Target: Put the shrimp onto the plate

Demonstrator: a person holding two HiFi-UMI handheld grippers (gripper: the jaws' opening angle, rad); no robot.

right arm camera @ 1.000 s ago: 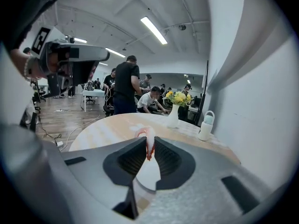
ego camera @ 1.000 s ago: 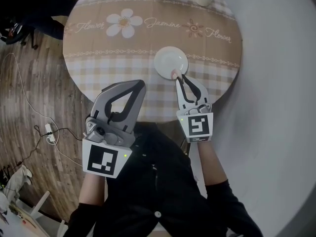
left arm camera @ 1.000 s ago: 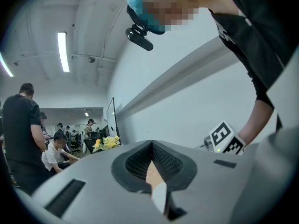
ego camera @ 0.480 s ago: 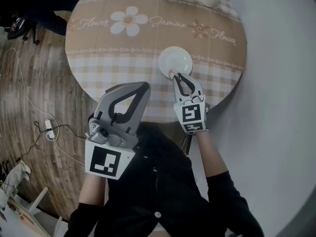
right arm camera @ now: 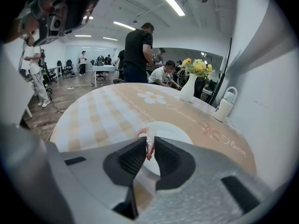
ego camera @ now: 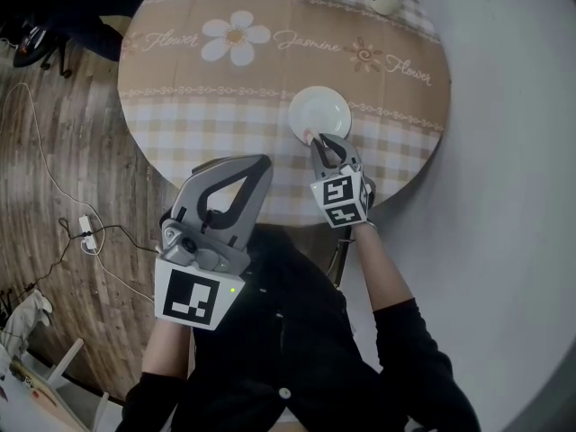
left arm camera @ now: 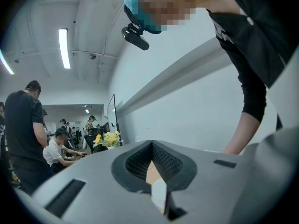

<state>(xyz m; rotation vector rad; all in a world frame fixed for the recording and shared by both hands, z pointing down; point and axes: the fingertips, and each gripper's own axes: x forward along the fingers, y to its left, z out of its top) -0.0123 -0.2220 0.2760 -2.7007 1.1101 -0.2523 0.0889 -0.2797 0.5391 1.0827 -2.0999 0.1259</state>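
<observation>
A pink-and-red shrimp sticks up between the tips of my right gripper, which is shut on it. In the head view the right gripper holds the shrimp at the near rim of the small white plate on the round checked table. The plate lies just beyond the shrimp in the right gripper view. My left gripper hangs at the table's near edge, tilted upward, jaws together with nothing between them.
A white vase with yellow flowers and a small white jug stand at the table's far side. Wooden floor with cables lies to the left, a pale wall to the right. People stand and sit beyond the table.
My right gripper has moved forward with the shrimp and now reaches the plate's near rim. The left gripper has stayed in place.
</observation>
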